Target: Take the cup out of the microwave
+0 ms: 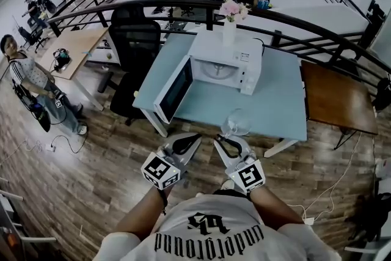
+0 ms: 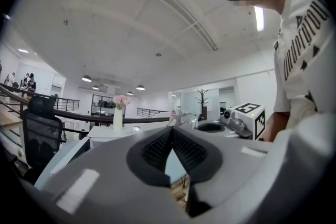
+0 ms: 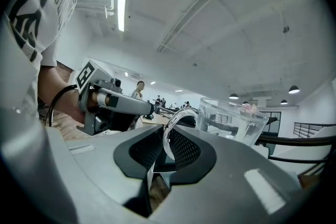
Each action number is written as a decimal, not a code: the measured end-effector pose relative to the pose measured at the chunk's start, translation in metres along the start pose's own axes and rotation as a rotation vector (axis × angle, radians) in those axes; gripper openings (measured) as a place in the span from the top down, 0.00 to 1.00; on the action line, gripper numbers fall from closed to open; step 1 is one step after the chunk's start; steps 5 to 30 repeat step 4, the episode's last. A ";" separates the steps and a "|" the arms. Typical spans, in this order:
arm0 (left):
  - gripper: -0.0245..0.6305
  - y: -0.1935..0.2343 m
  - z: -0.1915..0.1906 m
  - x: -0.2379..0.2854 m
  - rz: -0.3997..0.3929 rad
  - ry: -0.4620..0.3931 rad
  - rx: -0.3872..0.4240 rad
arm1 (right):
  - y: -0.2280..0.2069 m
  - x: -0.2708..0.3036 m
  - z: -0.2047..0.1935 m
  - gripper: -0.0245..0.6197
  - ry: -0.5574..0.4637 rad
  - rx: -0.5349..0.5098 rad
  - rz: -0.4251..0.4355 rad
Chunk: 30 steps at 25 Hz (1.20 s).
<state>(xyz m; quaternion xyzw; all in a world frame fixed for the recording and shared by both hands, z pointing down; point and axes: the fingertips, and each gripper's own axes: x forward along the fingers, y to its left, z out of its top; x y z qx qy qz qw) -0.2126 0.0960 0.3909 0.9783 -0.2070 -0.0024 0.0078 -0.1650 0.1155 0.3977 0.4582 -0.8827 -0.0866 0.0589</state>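
clear glass, round and smooth: the cup [image 1: 237,122] is out of the microwave [image 1: 227,68], at the front edge of the pale blue tabletop [image 1: 278,101]. its curved handle [image 3: 170,131] is pinched between the ribbed black pads [image 3: 185,147] of the right gripper [image 3: 163,147]. the left gripper [image 2: 171,136], just beside it, is clenched on nothing. the boxy white microwave's door [image 1: 174,90] hangs open, with a slim white vase [image 1: 229,31] on top.

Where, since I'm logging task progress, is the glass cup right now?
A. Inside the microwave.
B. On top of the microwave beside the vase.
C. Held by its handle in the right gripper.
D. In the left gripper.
C: the fingers of the right gripper are shut on the clear handle of the cup, which the head view shows outside the open microwave.
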 end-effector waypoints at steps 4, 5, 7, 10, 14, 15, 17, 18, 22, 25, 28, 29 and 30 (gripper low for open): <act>0.89 0.000 0.005 -0.003 -0.006 -0.006 0.008 | 0.003 0.000 0.002 0.90 0.003 -0.003 -0.003; 0.89 0.000 0.005 -0.003 -0.006 -0.006 0.008 | 0.003 0.000 0.002 0.90 0.003 -0.003 -0.003; 0.89 0.000 0.005 -0.003 -0.006 -0.006 0.008 | 0.003 0.000 0.002 0.90 0.003 -0.003 -0.003; 0.89 0.000 0.005 -0.003 -0.006 -0.006 0.008 | 0.003 0.000 0.002 0.90 0.003 -0.003 -0.003; 0.89 0.000 0.005 -0.003 -0.006 -0.006 0.008 | 0.003 0.000 0.002 0.90 0.003 -0.003 -0.003; 0.89 0.000 0.005 -0.003 -0.006 -0.006 0.008 | 0.003 0.000 0.002 0.90 0.003 -0.003 -0.003; 0.89 0.000 0.005 -0.003 -0.006 -0.006 0.008 | 0.003 0.000 0.002 0.90 0.003 -0.003 -0.003; 0.89 0.000 0.005 -0.003 -0.006 -0.006 0.008 | 0.003 0.000 0.002 0.90 0.003 -0.003 -0.003; 0.89 0.000 0.005 -0.003 -0.006 -0.006 0.008 | 0.003 0.000 0.002 0.90 0.003 -0.003 -0.003; 0.89 0.000 0.005 -0.003 -0.006 -0.006 0.008 | 0.003 0.000 0.002 0.90 0.003 -0.003 -0.003; 0.89 0.000 0.005 -0.003 -0.006 -0.006 0.008 | 0.003 0.000 0.002 0.90 0.003 -0.003 -0.003; 0.89 0.000 0.005 -0.003 -0.006 -0.006 0.008 | 0.003 0.000 0.002 0.90 0.003 -0.003 -0.003; 0.89 0.000 0.005 -0.003 -0.006 -0.006 0.008 | 0.003 0.000 0.002 0.90 0.003 -0.003 -0.003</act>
